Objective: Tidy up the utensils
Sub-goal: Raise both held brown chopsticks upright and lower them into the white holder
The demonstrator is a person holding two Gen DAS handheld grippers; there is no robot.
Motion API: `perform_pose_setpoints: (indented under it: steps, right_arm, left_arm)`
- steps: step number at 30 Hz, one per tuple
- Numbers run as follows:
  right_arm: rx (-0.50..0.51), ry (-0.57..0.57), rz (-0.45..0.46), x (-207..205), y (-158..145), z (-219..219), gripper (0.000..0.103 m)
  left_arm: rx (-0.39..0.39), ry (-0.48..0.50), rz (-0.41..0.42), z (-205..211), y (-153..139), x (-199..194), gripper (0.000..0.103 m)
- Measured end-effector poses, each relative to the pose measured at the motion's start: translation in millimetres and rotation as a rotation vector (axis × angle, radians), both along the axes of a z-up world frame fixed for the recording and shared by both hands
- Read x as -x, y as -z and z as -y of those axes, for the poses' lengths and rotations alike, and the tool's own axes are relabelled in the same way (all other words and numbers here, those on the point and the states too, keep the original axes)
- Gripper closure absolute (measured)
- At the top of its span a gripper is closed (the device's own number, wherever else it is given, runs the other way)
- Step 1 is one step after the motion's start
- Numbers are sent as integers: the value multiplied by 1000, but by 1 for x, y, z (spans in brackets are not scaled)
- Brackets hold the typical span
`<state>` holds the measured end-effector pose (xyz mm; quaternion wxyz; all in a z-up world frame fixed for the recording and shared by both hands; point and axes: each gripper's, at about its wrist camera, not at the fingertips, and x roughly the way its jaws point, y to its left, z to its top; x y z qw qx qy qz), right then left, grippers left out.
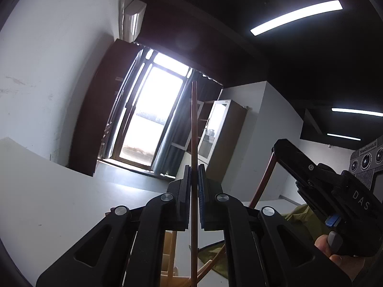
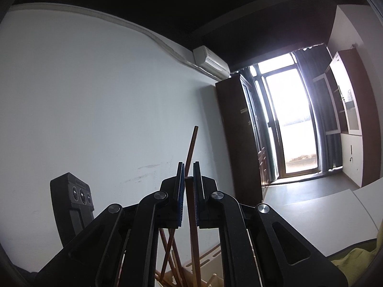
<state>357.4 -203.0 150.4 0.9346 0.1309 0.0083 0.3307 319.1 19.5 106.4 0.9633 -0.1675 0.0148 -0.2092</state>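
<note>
In the left wrist view my left gripper (image 1: 194,167) is shut on a thin light-brown chopstick (image 1: 194,124) that stands upright and runs well above and below the pads. My right gripper (image 1: 277,147) comes in from the right, shut on a reddish-brown chopstick (image 1: 263,179), with a hand behind it. In the right wrist view the right gripper (image 2: 189,165) grips that dark chopstick (image 2: 192,215) upright, and its top pokes past the fingertips. Below the jaws, several chopsticks (image 2: 167,251) lean in a pale wooden holder (image 2: 205,256).
The white table (image 1: 71,203) stretches to the left, with a green cloth (image 1: 299,215) on its right side. The left gripper's camera body (image 2: 79,196) is close on the left in the right wrist view. A bright window (image 1: 153,114) and cabinets stand behind.
</note>
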Motion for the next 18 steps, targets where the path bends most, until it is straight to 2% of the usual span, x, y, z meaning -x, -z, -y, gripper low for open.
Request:
perform_pose_setpoints:
  steps: [3, 8, 12, 14, 16, 18]
  right_arm:
    - [-4, -10, -11, -2, 8, 1, 95]
    - [-20, -17, -21, -8, 13, 0, 95]
    - [-26, -19, -15, -8, 14, -2, 95]
    - [-33, -18, -12, -8, 15, -2, 95]
    - [-44, -23, -19, -9, 16, -1, 95]
    - [-48, -27, -20, -9, 18, 0, 95]
  left_arm:
    - [-15, 5, 19, 3, 2, 6, 98]
    - [-47, -47, 40, 7, 1, 12, 98]
    - [-64, -103, 61, 16, 0, 33, 98]
    - [-50, -160, 104, 22, 4, 43, 98]
    - [5, -204, 179, 20, 9, 51, 98]
    - [-12, -206, 164, 23, 5, 50, 98]
